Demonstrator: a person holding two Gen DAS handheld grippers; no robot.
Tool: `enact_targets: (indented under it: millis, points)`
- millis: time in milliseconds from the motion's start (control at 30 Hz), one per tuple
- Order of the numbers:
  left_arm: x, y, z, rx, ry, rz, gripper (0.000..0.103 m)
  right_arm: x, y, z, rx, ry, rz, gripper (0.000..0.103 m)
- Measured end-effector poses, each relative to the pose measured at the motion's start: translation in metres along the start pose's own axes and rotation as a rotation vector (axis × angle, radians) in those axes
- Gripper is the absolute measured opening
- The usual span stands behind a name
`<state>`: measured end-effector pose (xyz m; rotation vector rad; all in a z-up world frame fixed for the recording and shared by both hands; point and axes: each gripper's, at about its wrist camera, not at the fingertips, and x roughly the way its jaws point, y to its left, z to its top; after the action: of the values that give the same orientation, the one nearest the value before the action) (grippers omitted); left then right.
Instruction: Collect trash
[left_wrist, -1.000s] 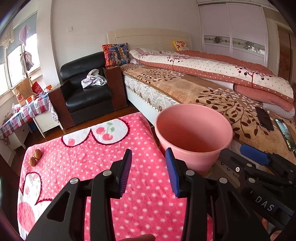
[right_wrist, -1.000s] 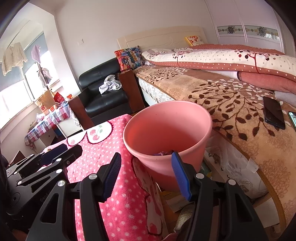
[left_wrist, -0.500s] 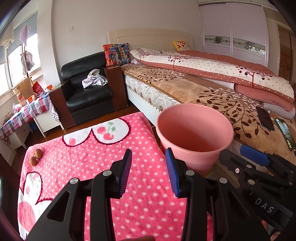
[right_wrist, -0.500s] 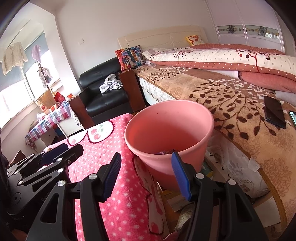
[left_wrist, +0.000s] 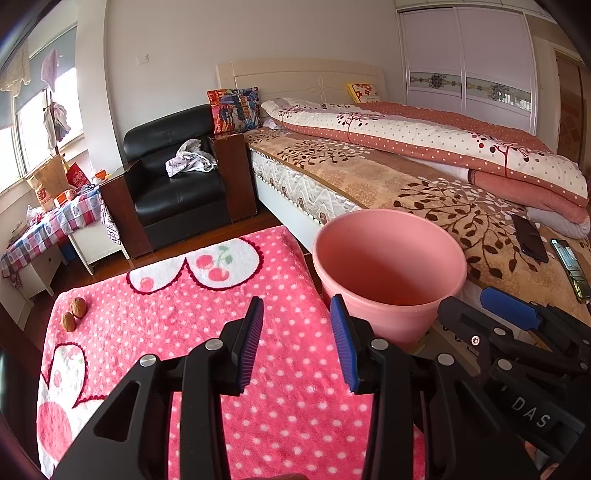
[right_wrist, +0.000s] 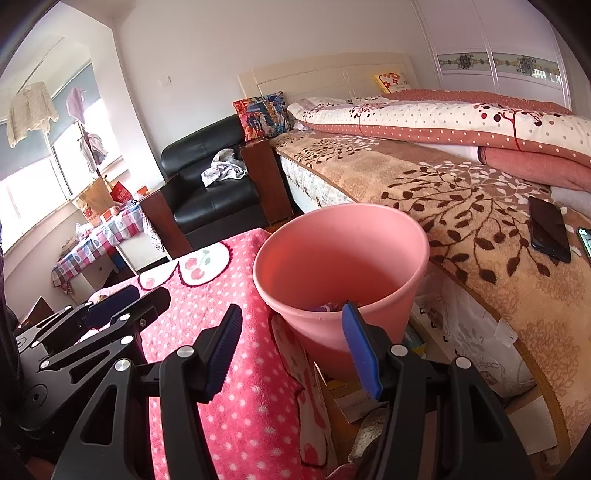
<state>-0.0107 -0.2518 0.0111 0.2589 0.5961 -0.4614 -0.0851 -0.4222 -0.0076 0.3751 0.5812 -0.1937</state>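
A pink bin (left_wrist: 388, 269) (right_wrist: 340, 273) stands between the pink dotted blanket (left_wrist: 184, 317) (right_wrist: 236, 295) and the bed. Some trash lies at its bottom, seen only in the right wrist view. Two walnuts (left_wrist: 74, 313) rest at the blanket's far left edge. My left gripper (left_wrist: 295, 321) hovers open over the blanket, just left of the bin, with nothing between its fingers. My right gripper (right_wrist: 291, 325) is open and empty too, its right finger in front of the bin's near rim. Each gripper shows at the edge of the other's view.
A bed (left_wrist: 424, 192) with a brown leaf-patterned cover and a rolled quilt runs along the right; two phones (left_wrist: 528, 238) lie on it. A black armchair (left_wrist: 177, 184) with a cloth on it stands behind. A small table (left_wrist: 48, 225) with a checked cloth is at far left.
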Motion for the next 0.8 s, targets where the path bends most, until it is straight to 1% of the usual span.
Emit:
enact_targets:
  millis: [800]
  points:
    - [-0.0021,0.0048,-0.0003,-0.014,-0.001,-0.007,0.038,-0.0023,0.0036,-0.0002,-0.006,-0.004,0.002,0.056]
